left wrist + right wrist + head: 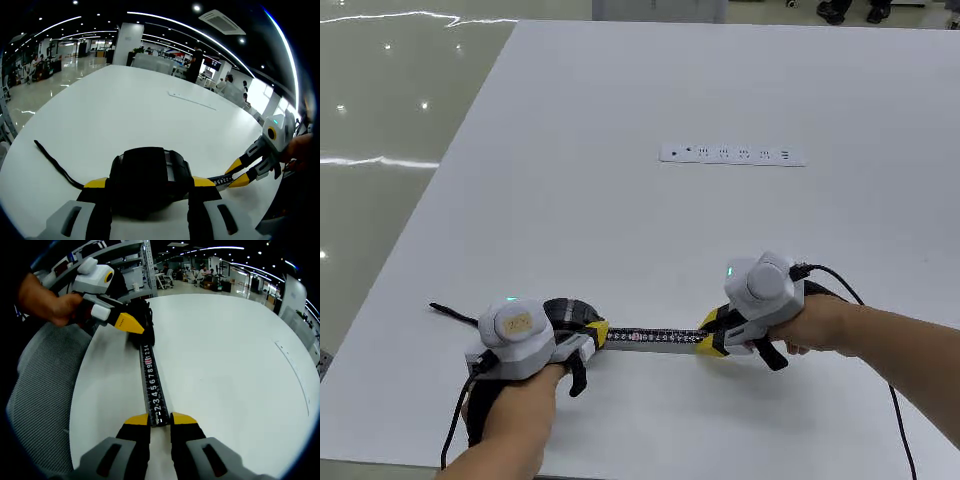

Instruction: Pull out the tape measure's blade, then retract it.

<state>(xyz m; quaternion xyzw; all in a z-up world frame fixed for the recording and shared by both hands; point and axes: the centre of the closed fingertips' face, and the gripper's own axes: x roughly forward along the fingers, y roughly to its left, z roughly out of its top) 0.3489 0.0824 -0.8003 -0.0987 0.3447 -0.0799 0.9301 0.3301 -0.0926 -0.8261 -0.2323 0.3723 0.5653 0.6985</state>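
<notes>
A black tape measure case lies on the white table near its front edge, and my left gripper is shut on it. In the left gripper view the case sits between the yellow-tipped jaws. The blade is drawn out to the right, flat along the table. My right gripper is shut on the blade's end. In the right gripper view the blade runs from the jaws up to the case, with its printed numbers showing. A black wrist strap trails left from the case.
A flat white strip with small markings lies mid-table, well beyond the grippers. The table's left edge borders a glossy floor. A black cable hangs from the right gripper. A grey mesh chair stands by the near edge.
</notes>
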